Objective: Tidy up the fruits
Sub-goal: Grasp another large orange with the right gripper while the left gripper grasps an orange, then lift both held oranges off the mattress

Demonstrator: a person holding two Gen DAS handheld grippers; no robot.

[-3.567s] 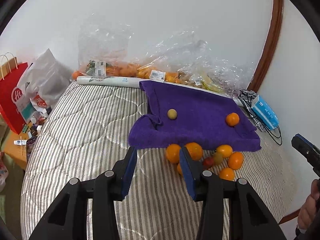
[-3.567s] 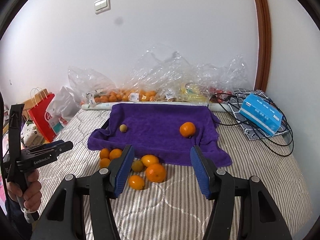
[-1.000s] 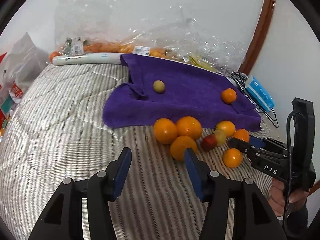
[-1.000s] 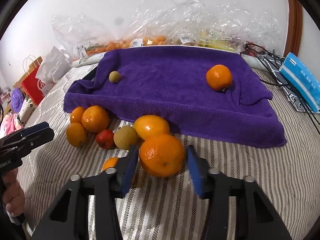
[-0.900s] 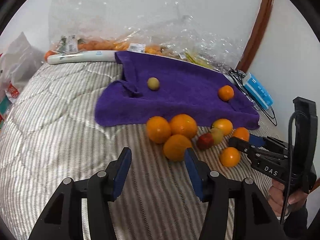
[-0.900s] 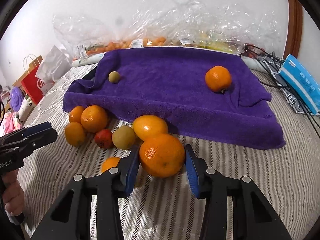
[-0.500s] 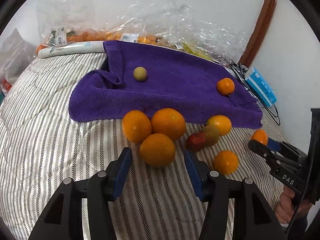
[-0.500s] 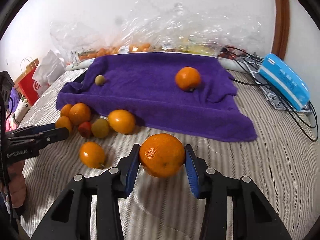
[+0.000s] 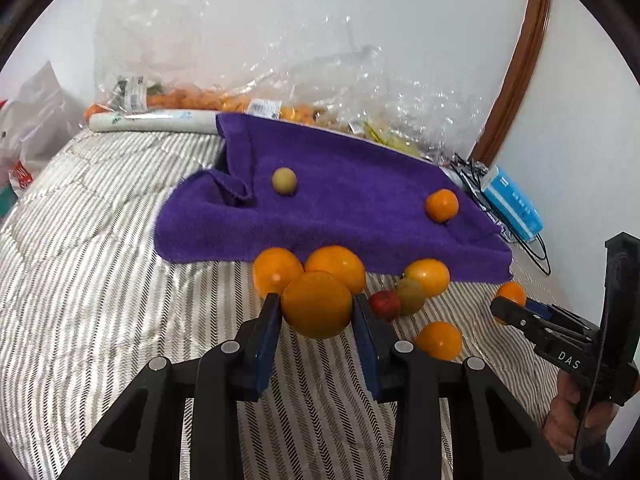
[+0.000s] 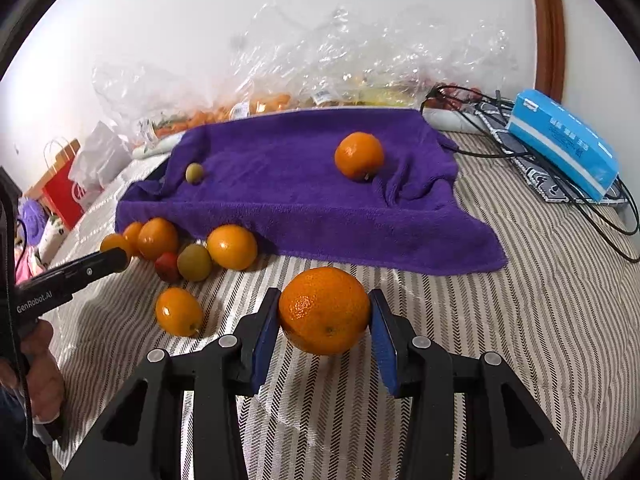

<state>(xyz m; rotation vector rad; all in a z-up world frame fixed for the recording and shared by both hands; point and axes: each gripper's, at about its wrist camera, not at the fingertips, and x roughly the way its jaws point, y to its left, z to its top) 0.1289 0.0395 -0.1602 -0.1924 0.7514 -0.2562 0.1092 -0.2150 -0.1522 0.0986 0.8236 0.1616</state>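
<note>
My left gripper (image 9: 316, 314) is shut on a smooth orange (image 9: 317, 305) at the front of the fruit pile. My right gripper (image 10: 324, 314) is shut on a large dimpled orange (image 10: 324, 310) held above the striped bedcover, in front of the purple towel (image 10: 320, 200). On the towel lie one orange (image 10: 359, 156) and a small green fruit (image 10: 194, 172). Before the towel's front edge lie several oranges (image 10: 232, 247), a green fruit (image 10: 194, 262), a red fruit (image 10: 167, 267) and a loose orange (image 10: 179, 311). The right gripper also shows in the left wrist view (image 9: 508, 306).
Clear plastic bags (image 10: 320, 64) with more fruit line the wall behind the towel. A blue box (image 10: 564, 142) and black cables (image 10: 520, 136) lie at the right. A red paper bag (image 10: 64, 192) and a white bag (image 10: 100, 160) stand at the left. A white roll (image 9: 152, 122) lies behind the towel.
My left gripper has moved forward and closed on the front orange of the pile. My right gripper, holding its orange, has moved a little closer to the towel.
</note>
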